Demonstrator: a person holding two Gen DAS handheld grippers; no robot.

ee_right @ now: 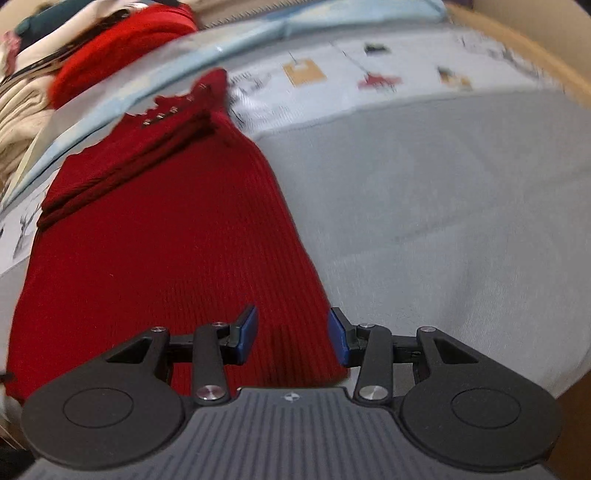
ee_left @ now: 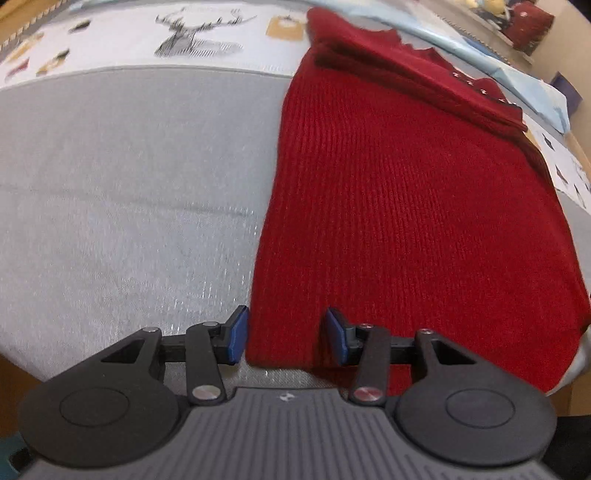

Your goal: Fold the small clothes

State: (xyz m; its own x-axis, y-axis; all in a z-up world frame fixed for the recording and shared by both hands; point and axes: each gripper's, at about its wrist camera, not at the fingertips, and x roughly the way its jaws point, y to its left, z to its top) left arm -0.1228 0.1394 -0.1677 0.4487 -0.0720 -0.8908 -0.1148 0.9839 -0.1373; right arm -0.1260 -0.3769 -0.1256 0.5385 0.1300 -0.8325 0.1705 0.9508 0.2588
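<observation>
Red knit top [ee_left: 406, 221]: flat on grey bedspread [ee_left: 129, 184], sides tucked in.
Left gripper [ee_left: 284, 338]: released, straddling the near-left hem corner.
Right gripper [ee_right: 291, 338]: released at the near-right corner.
Risk: pinching one layer only, and the tucked sides flop open.

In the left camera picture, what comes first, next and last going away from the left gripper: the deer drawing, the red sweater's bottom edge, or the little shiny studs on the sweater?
1. Red sweater's bottom edge: right between the open fingers of the left gripper.
2. Shiny studs: farther up, to the right, near the sweater's top.
3. Deer drawing: farthest, at the top left on the printed cloth.
</observation>
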